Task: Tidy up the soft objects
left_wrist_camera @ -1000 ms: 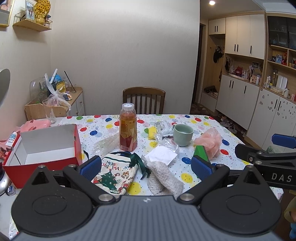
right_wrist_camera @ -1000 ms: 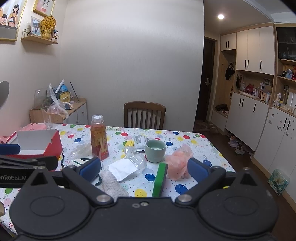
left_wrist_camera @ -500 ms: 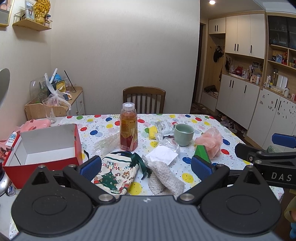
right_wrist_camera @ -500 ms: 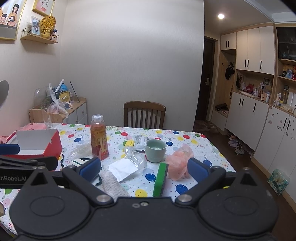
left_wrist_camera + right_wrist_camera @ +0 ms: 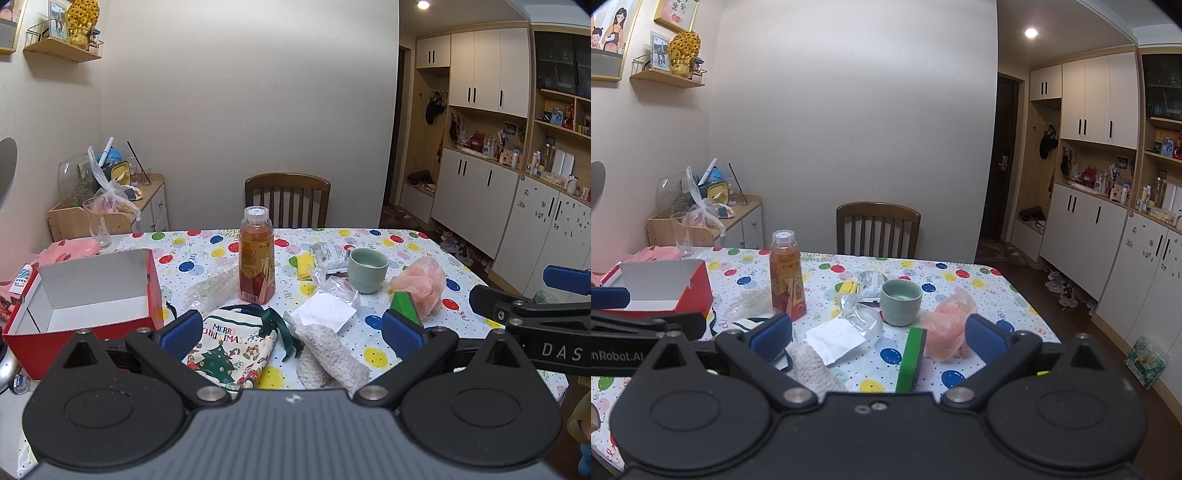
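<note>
Soft things lie along the near side of the table: a Christmas-print cloth pouch (image 5: 229, 350) with a green ribbon, a white knitted cloth (image 5: 328, 354) (image 5: 812, 365), a green sponge (image 5: 404, 304) (image 5: 911, 360) and a pink mesh puff (image 5: 421, 282) (image 5: 947, 332). An empty red box (image 5: 88, 295) (image 5: 661, 291) stands open at the left. My left gripper (image 5: 291, 332) is open, held before the pouch and the knitted cloth. My right gripper (image 5: 879, 334) is open too, in front of the sponge and puff. Neither holds anything.
On the balloon-print tablecloth (image 5: 373, 240) stand an orange drink bottle (image 5: 256, 254) (image 5: 786, 275), a green cup (image 5: 367, 269) (image 5: 900, 301), white paper (image 5: 325, 312), clear plastic wrap (image 5: 212, 290) and a yellow item (image 5: 304, 264). A wooden chair (image 5: 287, 199) is behind; cabinets (image 5: 480, 206) line the right.
</note>
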Action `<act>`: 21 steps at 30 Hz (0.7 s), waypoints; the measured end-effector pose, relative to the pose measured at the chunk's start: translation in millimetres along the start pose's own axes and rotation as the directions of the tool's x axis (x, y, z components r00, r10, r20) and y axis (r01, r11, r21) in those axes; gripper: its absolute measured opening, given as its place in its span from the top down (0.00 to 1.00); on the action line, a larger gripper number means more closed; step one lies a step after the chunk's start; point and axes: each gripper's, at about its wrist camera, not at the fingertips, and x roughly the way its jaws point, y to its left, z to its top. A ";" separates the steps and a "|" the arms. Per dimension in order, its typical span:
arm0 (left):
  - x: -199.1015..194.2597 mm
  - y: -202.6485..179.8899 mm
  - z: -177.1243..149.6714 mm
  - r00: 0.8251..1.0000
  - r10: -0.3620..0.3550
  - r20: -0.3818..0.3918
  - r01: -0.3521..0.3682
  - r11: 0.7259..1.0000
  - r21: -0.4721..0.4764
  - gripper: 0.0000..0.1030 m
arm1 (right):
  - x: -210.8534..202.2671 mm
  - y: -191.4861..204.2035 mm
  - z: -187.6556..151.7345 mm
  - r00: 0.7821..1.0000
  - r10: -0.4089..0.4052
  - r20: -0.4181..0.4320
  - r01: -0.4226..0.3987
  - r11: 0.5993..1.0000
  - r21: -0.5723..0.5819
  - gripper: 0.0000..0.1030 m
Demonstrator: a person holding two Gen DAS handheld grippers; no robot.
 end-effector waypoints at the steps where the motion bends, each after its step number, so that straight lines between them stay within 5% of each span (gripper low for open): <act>1: 0.4 0.2 0.0 1.000 -0.001 -0.001 0.001 1.000 -0.001 0.00 | 0.5 0.3 0.0 1.000 -0.002 0.001 0.002 1.000 0.000 0.03; 12: 27.4 -1.8 3.8 0.993 -0.101 -0.064 0.099 0.995 -0.031 0.00 | 20.4 -6.8 2.9 0.999 -0.010 -0.031 0.011 1.000 0.020 0.04; 21: 77.5 -21.7 6.7 0.978 -0.118 -0.172 0.107 0.992 -0.073 0.00 | 57.7 -29.3 3.2 0.997 0.014 -0.079 -0.013 1.000 0.015 0.04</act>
